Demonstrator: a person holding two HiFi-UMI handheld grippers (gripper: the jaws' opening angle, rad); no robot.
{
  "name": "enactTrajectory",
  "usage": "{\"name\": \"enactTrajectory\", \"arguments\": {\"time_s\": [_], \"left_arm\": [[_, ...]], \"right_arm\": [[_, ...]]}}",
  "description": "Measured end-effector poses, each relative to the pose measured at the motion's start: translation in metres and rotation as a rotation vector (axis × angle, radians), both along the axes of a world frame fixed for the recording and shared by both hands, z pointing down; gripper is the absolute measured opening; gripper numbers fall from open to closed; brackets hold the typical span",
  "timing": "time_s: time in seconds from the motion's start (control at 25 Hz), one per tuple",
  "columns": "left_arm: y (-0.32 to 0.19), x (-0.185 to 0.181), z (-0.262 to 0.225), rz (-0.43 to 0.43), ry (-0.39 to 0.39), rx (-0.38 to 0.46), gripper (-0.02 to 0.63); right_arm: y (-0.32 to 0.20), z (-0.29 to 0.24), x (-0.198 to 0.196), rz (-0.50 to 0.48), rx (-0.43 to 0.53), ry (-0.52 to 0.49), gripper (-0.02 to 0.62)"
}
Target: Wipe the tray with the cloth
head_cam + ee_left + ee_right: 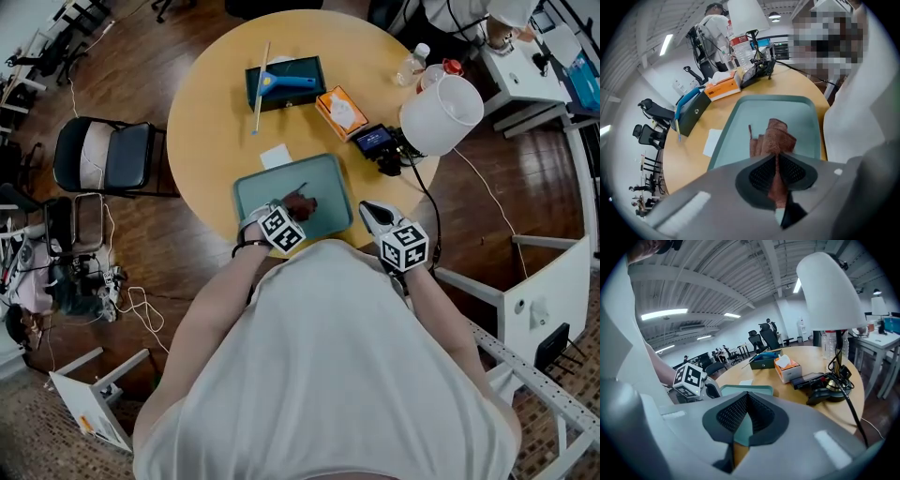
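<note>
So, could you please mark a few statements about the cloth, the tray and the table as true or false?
1. The left gripper is shut on the cloth, which lies over the tray. True.
2. The tissue box sits inside the tray. False: it stands on the table, beyond the tray.
3. The lamp stands near the table's edge. True.
4. The tray is red. False: it is teal; the cloth is the reddish-brown thing.
</note>
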State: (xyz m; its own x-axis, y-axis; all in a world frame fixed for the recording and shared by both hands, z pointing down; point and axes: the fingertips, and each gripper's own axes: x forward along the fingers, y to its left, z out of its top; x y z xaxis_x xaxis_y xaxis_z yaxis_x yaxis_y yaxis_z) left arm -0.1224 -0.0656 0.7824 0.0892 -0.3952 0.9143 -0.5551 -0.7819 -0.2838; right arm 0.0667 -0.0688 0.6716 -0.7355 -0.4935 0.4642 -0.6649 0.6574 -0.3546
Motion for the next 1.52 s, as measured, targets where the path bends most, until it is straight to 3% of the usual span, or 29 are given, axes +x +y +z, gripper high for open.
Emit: {"name": "enactTrajectory", "arguments": {"time_s": [0.28,0.48,0.76,1.04,1.24,1.52], "left_arm": [[-0.017,0.073,-0.007,0.08,0.002,-0.008,0.029],[-0.016,0.095,-0.003,0.117,-0.021,-0.018,0.029],[-0.015,0.095,0.005,0.08,-0.037,-0.014,0.029],[-0.066,0.091,-0.005,0.035,-0.072,0.057,0.029],[-0.073,0.086,-0.005,0.022,-0.078,0.078,0.029],[-0.042,0.025,-0.005,-0.007,-0.101,0.078,0.029]], "right_arm": [[-0.004,0.001,0.014,0.0,-0.011,-0.02,0.003],[-0.012,0.007,0.026,0.014,-0.037,-0.06,0.003],[-0.02,0.014,0.037,-0.013,-0.041,-0.077,0.003],[-0.016,0.017,0.057,-0.039,-0.055,-0.047,0.003],[-0.017,0.017,0.061,-0.067,-0.059,-0.017,0.003],[-0.015,0.008,0.024,-0.112,-0.028,-0.009,0.003]]}}
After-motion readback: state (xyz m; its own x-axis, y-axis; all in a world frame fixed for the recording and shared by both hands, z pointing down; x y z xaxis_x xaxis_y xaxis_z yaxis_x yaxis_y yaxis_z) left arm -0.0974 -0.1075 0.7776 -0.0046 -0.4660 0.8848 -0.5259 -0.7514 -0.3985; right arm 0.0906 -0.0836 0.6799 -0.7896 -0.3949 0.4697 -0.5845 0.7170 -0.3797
